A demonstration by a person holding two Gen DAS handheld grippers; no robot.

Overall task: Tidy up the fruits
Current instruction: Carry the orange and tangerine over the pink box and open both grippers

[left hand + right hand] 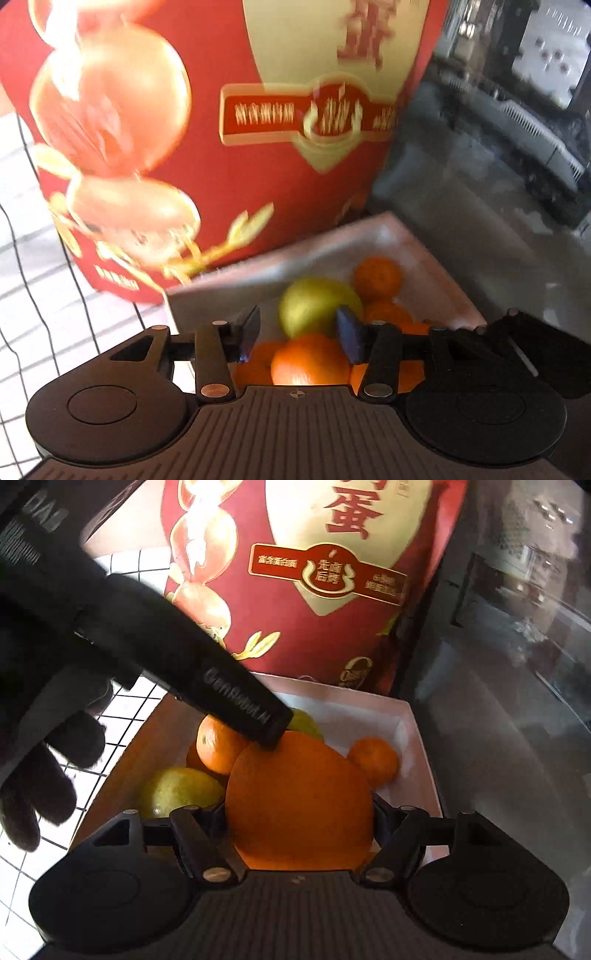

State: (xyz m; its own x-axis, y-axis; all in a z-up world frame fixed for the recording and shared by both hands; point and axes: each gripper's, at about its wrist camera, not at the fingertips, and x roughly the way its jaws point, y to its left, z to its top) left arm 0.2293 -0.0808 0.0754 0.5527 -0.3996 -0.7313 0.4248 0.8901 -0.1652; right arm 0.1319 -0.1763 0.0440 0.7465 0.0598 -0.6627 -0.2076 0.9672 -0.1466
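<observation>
My right gripper [299, 812] is shut on a large orange [299, 797], which fills the gap between its fingers just above a white box [417, 738]. In the box lie two mandarins [218, 746] [375, 762] and green fruit [177, 792]. My left gripper [300, 334] hovers over the same box [424, 258], its blue pads [349, 336] apart and pressing on nothing. Below them I see a green fruit [314, 306], an orange [310, 360] and mandarins [376, 277]. In the right wrist view, the black left gripper's finger [236, 701] reaches in from the left above the fruit.
A tall red carton [229, 177] [332, 590] with egg pictures stands right behind the box. A person's gloved hand [37, 794] holds the left gripper. White tiles [33, 258] lie to the left, and a dark glassy surface [498, 701] runs along the right.
</observation>
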